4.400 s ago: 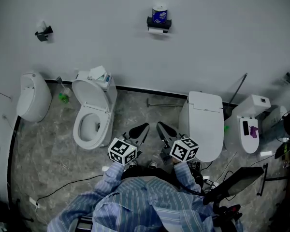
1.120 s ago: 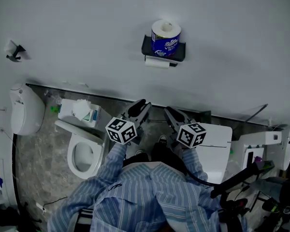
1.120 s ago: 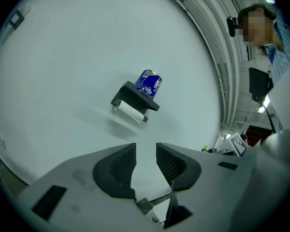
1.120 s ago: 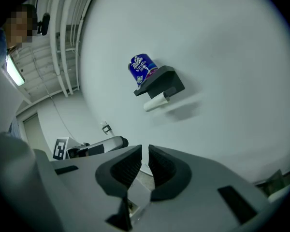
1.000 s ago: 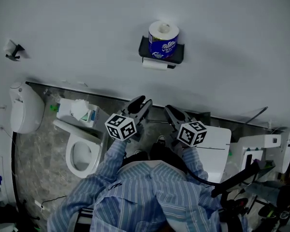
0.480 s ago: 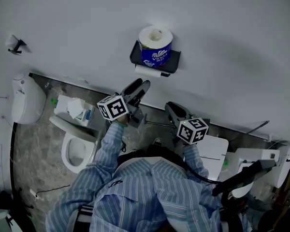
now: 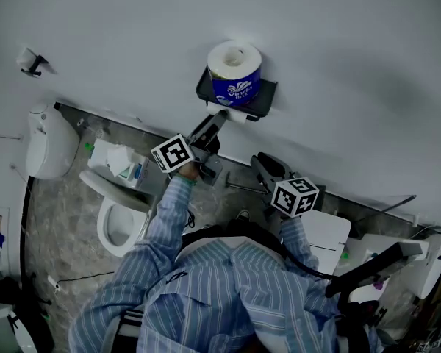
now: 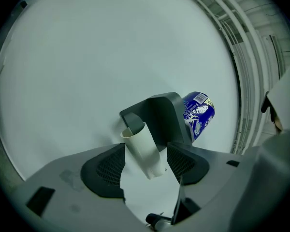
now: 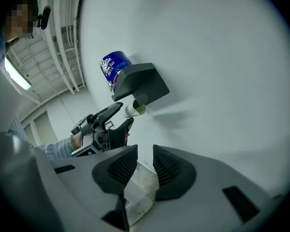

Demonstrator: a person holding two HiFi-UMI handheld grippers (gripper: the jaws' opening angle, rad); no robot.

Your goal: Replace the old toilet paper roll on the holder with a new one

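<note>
A dark wall holder [image 7: 259, 100] carries a new roll in a blue wrapper [image 7: 235, 68] standing on its top shelf. Under the shelf hangs a bare cardboard tube [image 7: 237, 115]. My left gripper [image 7: 219, 120] reaches up to that tube. In the left gripper view the tube [image 8: 144, 149] lies between the wide-open pads of the left gripper [image 8: 145, 164], below the holder [image 8: 159, 115] and the blue roll [image 8: 199, 114]. The jaws have just been opening. My right gripper [image 7: 263, 165] hangs lower. In its own view the right gripper [image 9: 145, 166] shows a narrow empty gap, having just opened a little.
An open toilet [image 7: 116, 215] with a tissue box [image 7: 119, 163] on its tank stands at lower left, next to a white fixture [image 7: 47, 143]. A closed toilet [image 7: 322, 234] is at lower right beside a black stand [image 7: 367, 268]. A small hook [image 7: 31, 60] is on the wall.
My left gripper has risen and stretched towards the holder, its jaws spreading around the bare tube. The right gripper has drifted only a little. The view has closed in on the wall.
</note>
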